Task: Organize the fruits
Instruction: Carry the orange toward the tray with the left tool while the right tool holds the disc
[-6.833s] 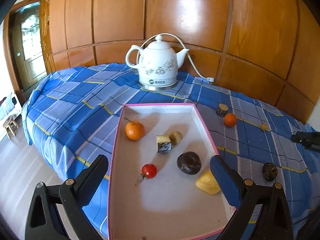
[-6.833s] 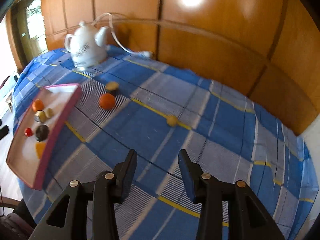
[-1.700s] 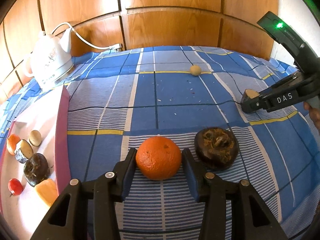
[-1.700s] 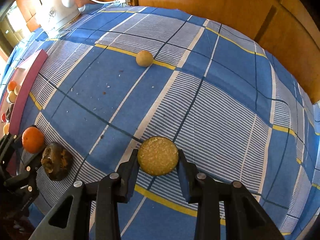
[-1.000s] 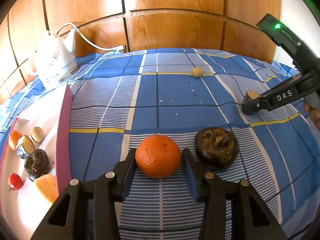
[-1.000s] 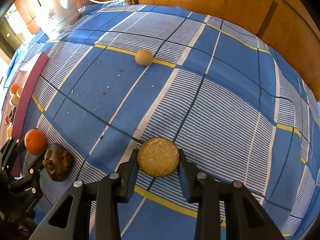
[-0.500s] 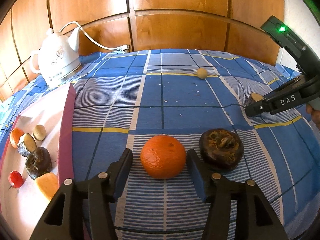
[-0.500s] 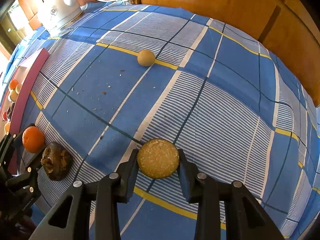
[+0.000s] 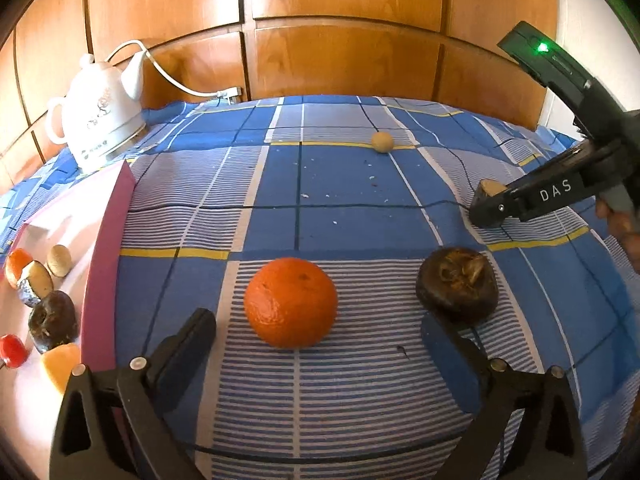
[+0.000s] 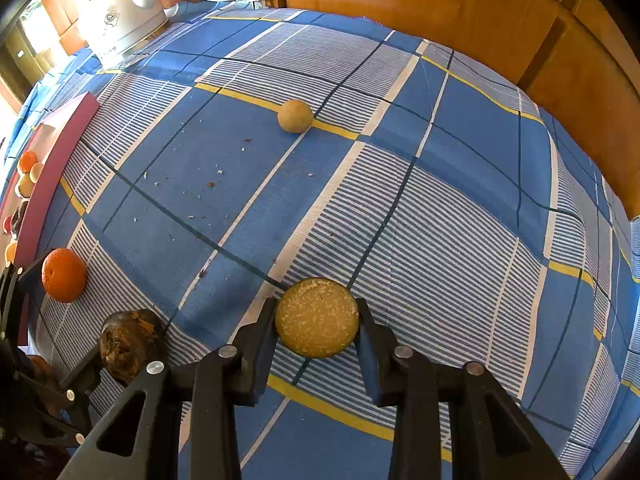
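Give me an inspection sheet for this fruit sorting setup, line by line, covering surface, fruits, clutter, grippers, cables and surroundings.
Surface: blue plaid cloth, with small crumbs.
Job's things: orange and dark fruit loose on the cloth; small tan ball farther back; pink-rimmed tray already holds several fruits.
Clutter: white kettle behind the tray.
Grippers: left gripper has just been opening, jaws wide, orange between them untouched; right gripper shut on a round cut fruit piece.
Cables: kettle cord runs to the wall.
Surroundings: wood panelling.
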{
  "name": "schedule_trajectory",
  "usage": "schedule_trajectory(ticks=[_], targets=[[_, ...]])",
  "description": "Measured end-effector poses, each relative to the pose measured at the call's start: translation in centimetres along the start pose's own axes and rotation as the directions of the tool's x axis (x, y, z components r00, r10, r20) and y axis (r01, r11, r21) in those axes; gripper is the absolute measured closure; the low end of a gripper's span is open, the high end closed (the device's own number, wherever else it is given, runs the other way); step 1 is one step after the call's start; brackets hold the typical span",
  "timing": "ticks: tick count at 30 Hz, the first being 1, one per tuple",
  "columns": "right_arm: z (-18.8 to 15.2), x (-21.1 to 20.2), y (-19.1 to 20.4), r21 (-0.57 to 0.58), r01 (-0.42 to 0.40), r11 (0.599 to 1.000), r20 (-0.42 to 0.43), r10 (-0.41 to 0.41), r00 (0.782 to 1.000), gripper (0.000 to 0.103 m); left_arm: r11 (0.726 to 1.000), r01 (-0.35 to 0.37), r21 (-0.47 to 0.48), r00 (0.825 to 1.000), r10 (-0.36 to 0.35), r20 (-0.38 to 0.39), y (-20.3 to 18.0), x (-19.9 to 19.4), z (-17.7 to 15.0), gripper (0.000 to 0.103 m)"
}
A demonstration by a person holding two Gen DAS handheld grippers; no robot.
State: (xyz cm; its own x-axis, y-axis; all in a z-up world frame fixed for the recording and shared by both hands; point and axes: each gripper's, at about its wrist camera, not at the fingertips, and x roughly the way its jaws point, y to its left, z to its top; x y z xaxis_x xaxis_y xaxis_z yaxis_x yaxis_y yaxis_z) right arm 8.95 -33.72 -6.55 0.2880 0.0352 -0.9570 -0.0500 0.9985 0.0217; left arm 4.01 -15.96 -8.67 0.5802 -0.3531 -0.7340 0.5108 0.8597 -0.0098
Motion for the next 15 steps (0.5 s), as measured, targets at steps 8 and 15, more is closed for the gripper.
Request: schedule_trajectory(ticks=[8,15], targets=[[0.4,0.2,0.1,-0.021,0.007,1.000,-0.006,-0.007,1.000,0.066,1.000,0.006,-0.026,1.000,-0.006,-0.001,0.2,-1.4,0.7,0.000],[0.6,0.3,0.7,-0.041,0.021,0.999,-0.007,-0.021,1.000,0.066,0.998,-0.019,-0.063,0.999,0.016,-0.040,2.2,-2.5,1.5,0.008]])
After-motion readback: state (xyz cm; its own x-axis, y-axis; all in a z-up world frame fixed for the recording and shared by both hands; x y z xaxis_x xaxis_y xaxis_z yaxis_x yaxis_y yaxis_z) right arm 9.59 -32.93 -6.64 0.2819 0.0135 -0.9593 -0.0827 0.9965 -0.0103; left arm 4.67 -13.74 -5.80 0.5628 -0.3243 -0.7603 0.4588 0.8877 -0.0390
